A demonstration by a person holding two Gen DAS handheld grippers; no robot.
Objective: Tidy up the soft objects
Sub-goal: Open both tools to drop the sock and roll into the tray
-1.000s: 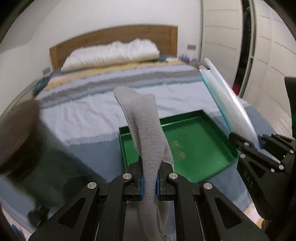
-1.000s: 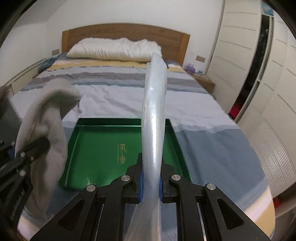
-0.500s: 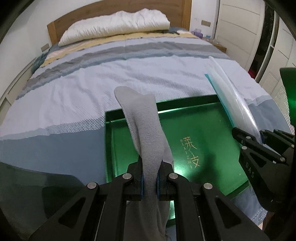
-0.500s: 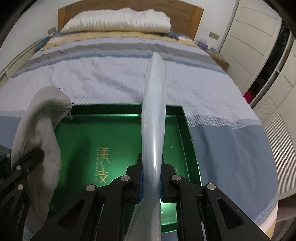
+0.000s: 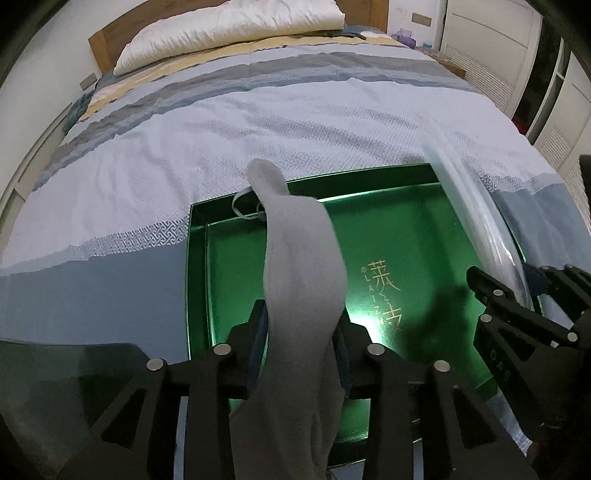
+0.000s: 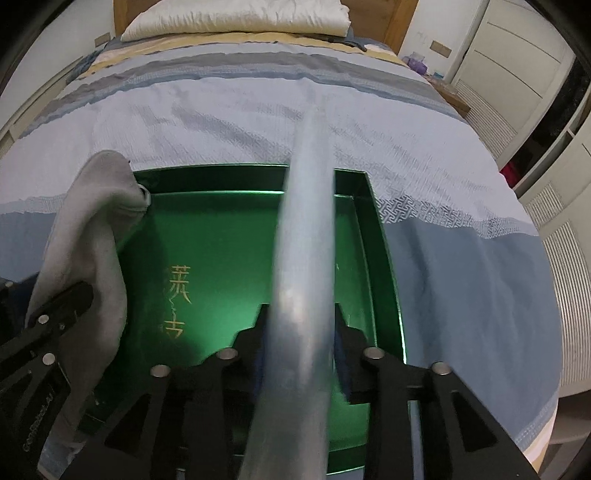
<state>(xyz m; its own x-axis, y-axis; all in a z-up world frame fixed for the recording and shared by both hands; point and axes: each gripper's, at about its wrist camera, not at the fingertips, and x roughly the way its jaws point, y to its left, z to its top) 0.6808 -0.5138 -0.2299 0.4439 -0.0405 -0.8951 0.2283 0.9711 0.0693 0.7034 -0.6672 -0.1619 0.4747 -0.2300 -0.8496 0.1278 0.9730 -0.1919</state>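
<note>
A grey sock [image 5: 299,280] lies between the fingers of my left gripper [image 5: 301,332], whose jaws now stand apart around it; it also shows at the left of the right wrist view [image 6: 88,236]. A clear plastic bag [image 6: 303,266] lies between the fingers of my right gripper [image 6: 301,332], whose jaws also stand apart; the bag shows at the right of the left wrist view [image 5: 476,221]. Both grippers hover over a green tray [image 5: 197,280] with gold lettering, lying on the bed [image 5: 258,122]; it also shows in the right wrist view [image 6: 384,258].
A white pillow [image 5: 229,29] lies at the wooden headboard [image 5: 101,44]. White wardrobe doors [image 6: 509,55] stand to the right of the bed. A dark object [image 5: 62,387] sits at the lower left of the left wrist view.
Both grippers moved forward and down over the green tray. Both pairs of jaws have opened from a tight pinch on the sock and the bag.
</note>
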